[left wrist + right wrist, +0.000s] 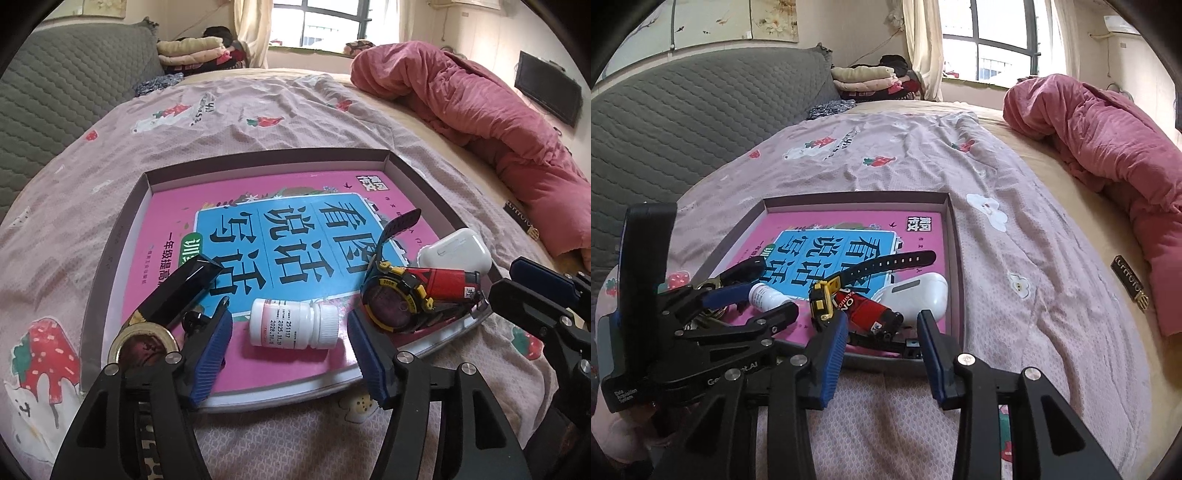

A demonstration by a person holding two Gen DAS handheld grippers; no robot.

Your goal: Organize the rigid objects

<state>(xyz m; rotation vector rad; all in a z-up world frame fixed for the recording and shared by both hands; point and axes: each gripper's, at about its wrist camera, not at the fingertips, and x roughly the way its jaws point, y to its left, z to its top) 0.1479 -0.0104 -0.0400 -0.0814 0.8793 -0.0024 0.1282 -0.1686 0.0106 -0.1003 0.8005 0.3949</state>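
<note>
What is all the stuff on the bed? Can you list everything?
pill bottle: one, white, lying on the book
watch: one, black and yellow, on the book
earbud case: one, white, tray's right corner
lighter: one, red, beside the watch
black case: one, glossy black, tray's left side
tape roll: one, gold rim, tray's near left
book: one, pink and blue, inside the tray
tray: one, mauve, on the bedsheet
quilt: one, pink, far right
left gripper: open around the bottle
right gripper: open, nothing held
</note>
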